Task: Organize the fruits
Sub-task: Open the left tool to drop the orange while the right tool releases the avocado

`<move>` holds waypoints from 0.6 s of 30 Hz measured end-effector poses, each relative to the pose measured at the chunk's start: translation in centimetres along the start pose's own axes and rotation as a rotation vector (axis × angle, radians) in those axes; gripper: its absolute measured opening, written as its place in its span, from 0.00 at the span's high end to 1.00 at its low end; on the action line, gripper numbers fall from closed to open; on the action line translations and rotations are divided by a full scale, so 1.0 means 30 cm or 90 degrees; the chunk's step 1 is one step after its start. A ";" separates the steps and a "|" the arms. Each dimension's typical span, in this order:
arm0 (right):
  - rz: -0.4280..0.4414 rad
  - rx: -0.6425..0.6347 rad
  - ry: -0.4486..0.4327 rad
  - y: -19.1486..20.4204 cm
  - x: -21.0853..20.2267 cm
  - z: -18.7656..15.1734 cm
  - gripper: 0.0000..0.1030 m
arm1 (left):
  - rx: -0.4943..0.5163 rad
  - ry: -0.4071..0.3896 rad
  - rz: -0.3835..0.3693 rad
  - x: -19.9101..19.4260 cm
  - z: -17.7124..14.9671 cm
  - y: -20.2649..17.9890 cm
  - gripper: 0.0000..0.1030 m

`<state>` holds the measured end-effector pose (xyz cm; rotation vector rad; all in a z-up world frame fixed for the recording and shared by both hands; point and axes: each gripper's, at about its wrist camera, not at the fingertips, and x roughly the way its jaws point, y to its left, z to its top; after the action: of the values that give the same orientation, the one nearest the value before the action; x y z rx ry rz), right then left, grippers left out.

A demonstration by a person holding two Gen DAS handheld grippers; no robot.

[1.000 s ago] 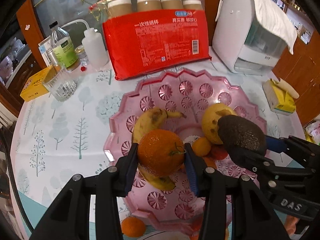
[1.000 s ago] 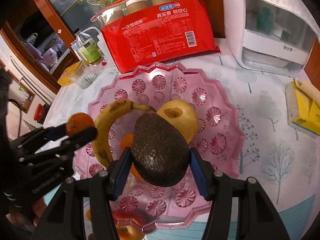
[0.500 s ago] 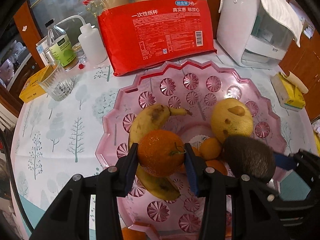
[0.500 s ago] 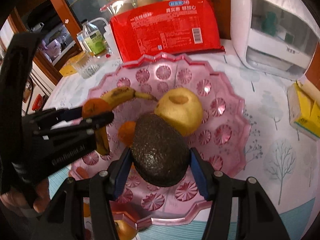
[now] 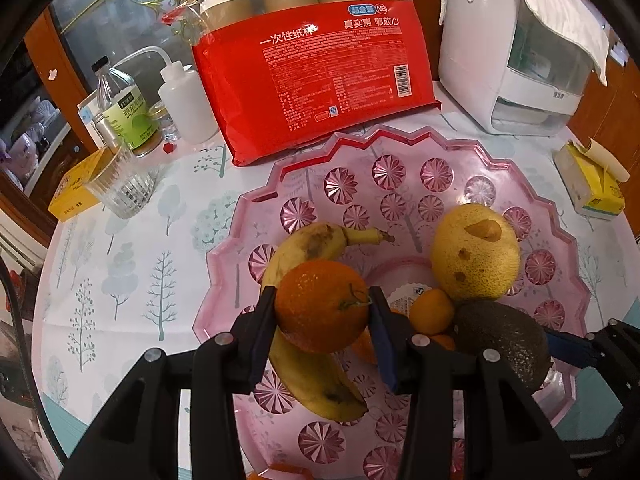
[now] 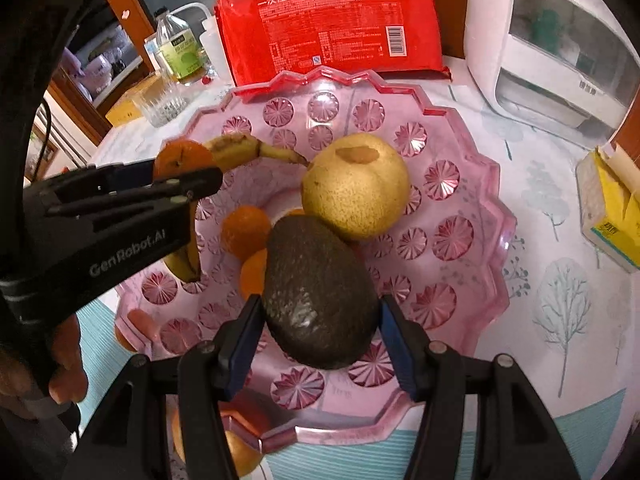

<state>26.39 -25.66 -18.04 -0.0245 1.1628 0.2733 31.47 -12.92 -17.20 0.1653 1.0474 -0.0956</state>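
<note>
Avocado (image 6: 320, 296) now lower over tree-print tablecloth (image 5: 120, 280).

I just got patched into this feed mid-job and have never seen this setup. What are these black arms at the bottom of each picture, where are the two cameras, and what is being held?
There is no robot arm here: a person holds a handheld two-finger claw in each hand, and each claw carries a fisheye camera looking forward along its fingers. One picture comes from the left claw, the other from the right claw.

The left claw is shut on an orange. The right claw has an avocado between its blue pads, low over the tray; its left pad touches the fruit, and whether the right one does is hard to tell.

Below them a pink plastic tray holds a banana, a yellow pear and small oranges. Behind it are a red pack of paper cups, a glass and a white appliance.
</note>
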 end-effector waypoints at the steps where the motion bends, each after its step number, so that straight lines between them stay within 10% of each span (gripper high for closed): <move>1: -0.007 -0.005 0.000 0.005 -0.003 -0.002 0.43 | 0.000 0.000 0.000 0.001 0.000 -0.001 0.58; 18: -0.010 0.026 -0.013 0.002 -0.090 -0.049 0.29 | 0.009 -0.015 0.031 -0.083 -0.018 -0.012 0.31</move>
<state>24.06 -26.38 -16.16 0.0051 1.1465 0.2359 29.72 -13.18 -15.34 0.2015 1.0185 -0.0614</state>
